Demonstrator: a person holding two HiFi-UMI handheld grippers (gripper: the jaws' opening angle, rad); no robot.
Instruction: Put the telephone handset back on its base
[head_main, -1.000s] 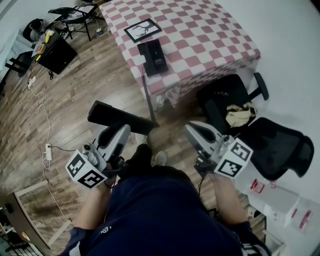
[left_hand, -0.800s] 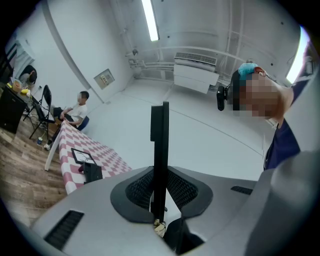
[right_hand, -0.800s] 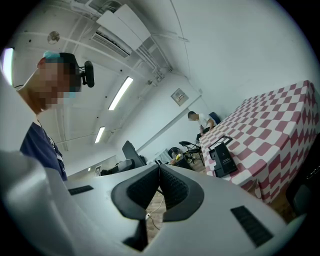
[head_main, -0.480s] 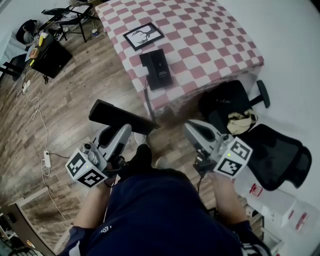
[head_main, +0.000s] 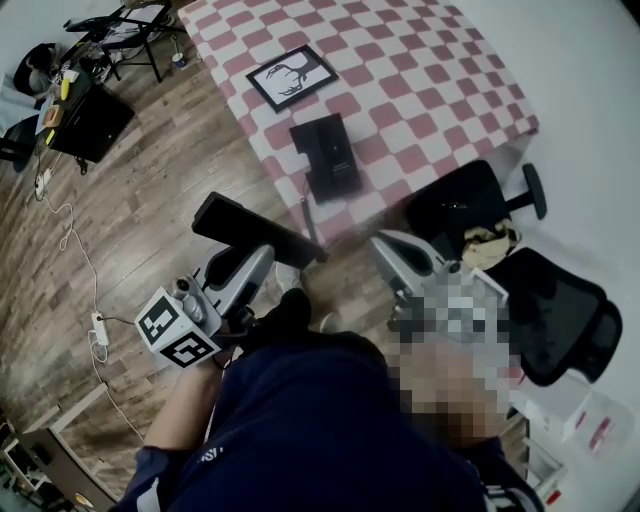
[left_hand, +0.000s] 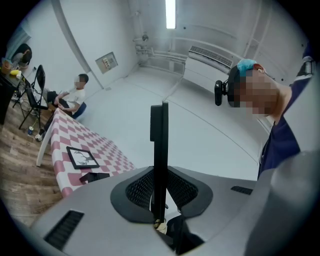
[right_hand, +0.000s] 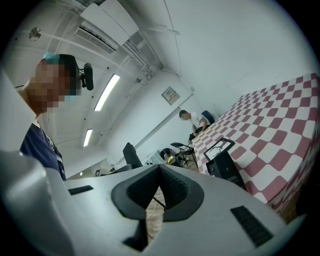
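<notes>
A long black telephone handset (head_main: 256, 229) lies crosswise in my left gripper (head_main: 262, 262), which is shut on it near its middle. In the left gripper view the handset (left_hand: 159, 145) stands edge-on between the pads of my left gripper (left_hand: 160, 197). The black base (head_main: 328, 158) sits near the front edge of the red-and-white checkered table (head_main: 430, 90), ahead of both grippers and apart from them. It also shows as the base (left_hand: 94, 176) and the base (right_hand: 226, 169). My right gripper (head_main: 392, 250) is shut with nothing in it, its tips meeting (right_hand: 159, 167).
A framed deer picture (head_main: 292, 77) lies on the table behind the base. Black office chairs (head_main: 468, 205) stand right of the table's corner, one carrying a tan cloth (head_main: 488, 242). Cables and a power strip (head_main: 98, 328) lie on the wood floor at left. A person (left_hand: 70, 97) sits beyond the table.
The table and base have slid lower and nearer in the head view. Both grippers keep their places in front of the body, the handset still in the left one.
</notes>
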